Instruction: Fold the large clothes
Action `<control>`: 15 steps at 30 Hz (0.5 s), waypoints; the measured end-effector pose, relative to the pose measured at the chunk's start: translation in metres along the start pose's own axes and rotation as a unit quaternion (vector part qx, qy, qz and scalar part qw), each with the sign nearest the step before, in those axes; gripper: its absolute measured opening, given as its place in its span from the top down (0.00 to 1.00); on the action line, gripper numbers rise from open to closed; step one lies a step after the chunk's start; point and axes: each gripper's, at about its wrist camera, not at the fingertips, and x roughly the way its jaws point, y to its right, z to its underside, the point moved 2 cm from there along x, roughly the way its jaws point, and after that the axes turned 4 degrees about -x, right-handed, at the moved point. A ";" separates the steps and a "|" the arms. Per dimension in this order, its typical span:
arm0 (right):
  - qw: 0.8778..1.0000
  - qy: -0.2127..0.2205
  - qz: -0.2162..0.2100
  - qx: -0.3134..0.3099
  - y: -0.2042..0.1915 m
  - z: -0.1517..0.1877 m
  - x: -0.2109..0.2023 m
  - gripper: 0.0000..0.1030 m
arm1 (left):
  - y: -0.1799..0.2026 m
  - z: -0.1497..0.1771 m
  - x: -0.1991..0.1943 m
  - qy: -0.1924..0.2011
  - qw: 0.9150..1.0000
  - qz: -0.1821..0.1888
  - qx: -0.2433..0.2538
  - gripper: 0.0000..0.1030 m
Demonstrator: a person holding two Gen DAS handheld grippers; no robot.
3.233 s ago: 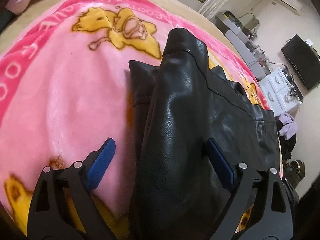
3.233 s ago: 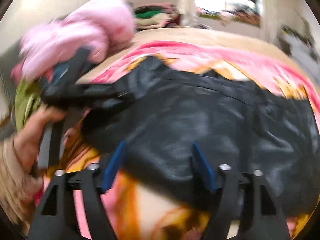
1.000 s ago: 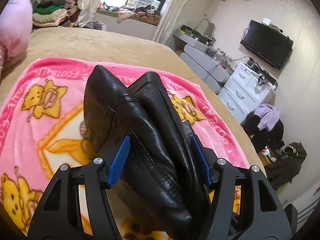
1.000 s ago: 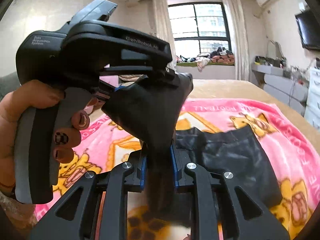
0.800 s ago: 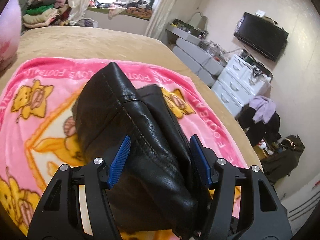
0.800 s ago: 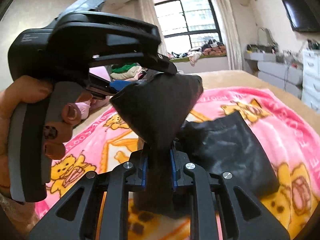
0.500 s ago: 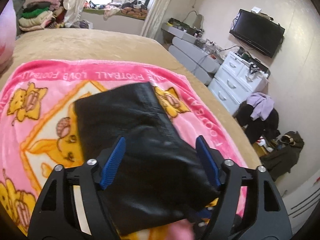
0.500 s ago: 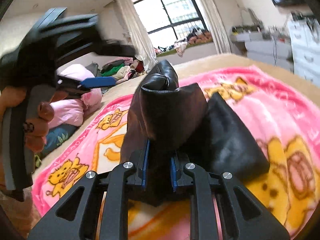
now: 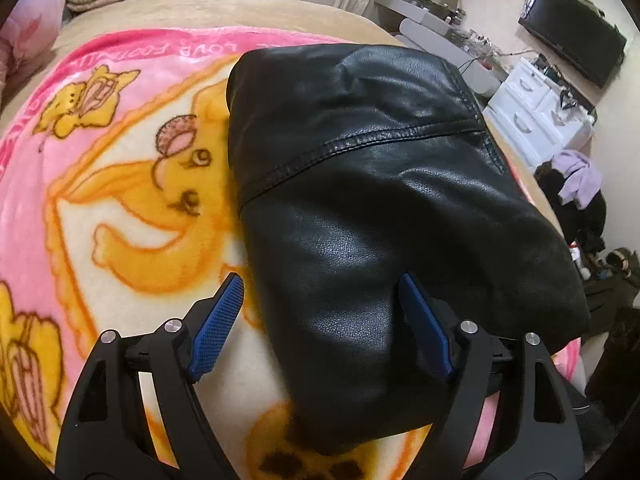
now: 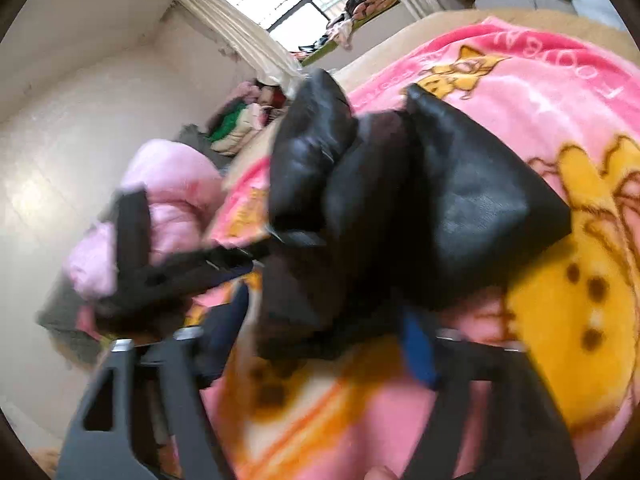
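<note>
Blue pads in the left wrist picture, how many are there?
2. One pad is left of the black garment, over the blanket. The other pad is on the right, against the garment.

Both wrist views close over jacket (image 9: 380, 208)

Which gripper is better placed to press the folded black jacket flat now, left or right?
Probably the left gripper: open, squarely over the folded jacket on the blanket. The right gripper, also open, sits at the bunched end, blurred.

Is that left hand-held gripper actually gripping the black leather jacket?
Cannot tell. In the left wrist view, the left hand-held gripper stands wide open over the black leather jacket, and whether either pad brushes it is unclear.
</note>
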 end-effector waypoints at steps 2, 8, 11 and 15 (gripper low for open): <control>1.000 0.010 -0.018 0.011 -0.006 -0.019 -0.008 0.08 | -0.001 0.001 0.001 0.000 1.000 0.003 -0.001 0.30; 0.996 -0.034 0.074 -0.025 -0.007 -0.089 0.021 0.06 | 0.000 0.003 0.002 0.001 1.000 0.005 0.001 0.30; 0.988 -0.103 0.095 -0.061 -0.007 -0.101 0.056 0.25 | -0.001 0.003 0.002 0.000 1.000 0.011 -0.004 0.30; 0.978 -0.120 0.118 -0.125 -0.021 -0.098 0.075 0.70 | -0.004 0.000 0.002 -0.003 1.000 0.017 -0.010 0.30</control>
